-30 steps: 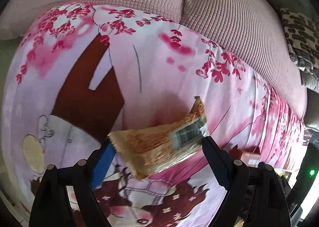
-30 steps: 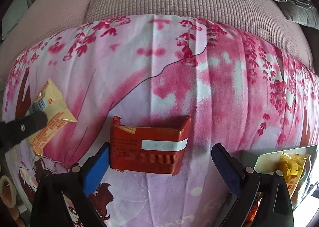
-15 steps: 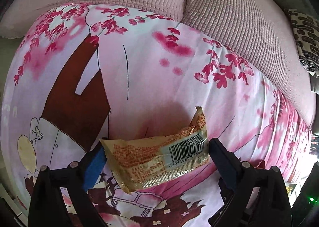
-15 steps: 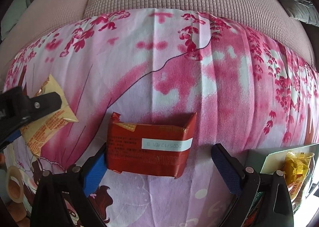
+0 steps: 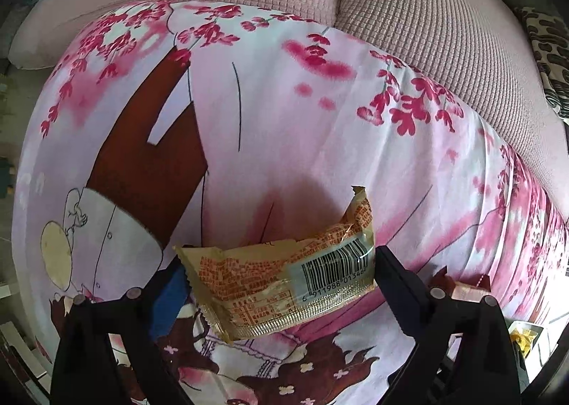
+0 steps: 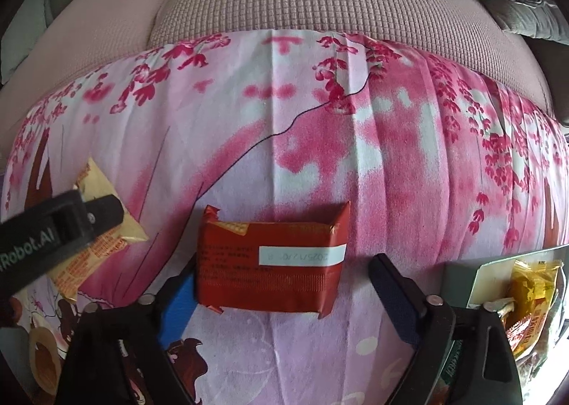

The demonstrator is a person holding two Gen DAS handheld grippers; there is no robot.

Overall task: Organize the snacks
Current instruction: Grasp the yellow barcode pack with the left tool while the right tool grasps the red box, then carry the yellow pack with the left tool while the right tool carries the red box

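A tan packet (image 5: 284, 284) with a barcode is shown lying on the pink floral sheet (image 5: 284, 127), bracketed by the spread jaws of the left gripper (image 5: 275, 273), whose fingers stand at the packet's two ends; whether it is clamped cannot be told. A red packet (image 6: 272, 264) is framed likewise on the sheet by the wide-open right gripper (image 6: 282, 278), the right finger clearly apart from it. A box (image 6: 498, 273) of yellow snacks (image 6: 530, 284) is seen at the right edge.
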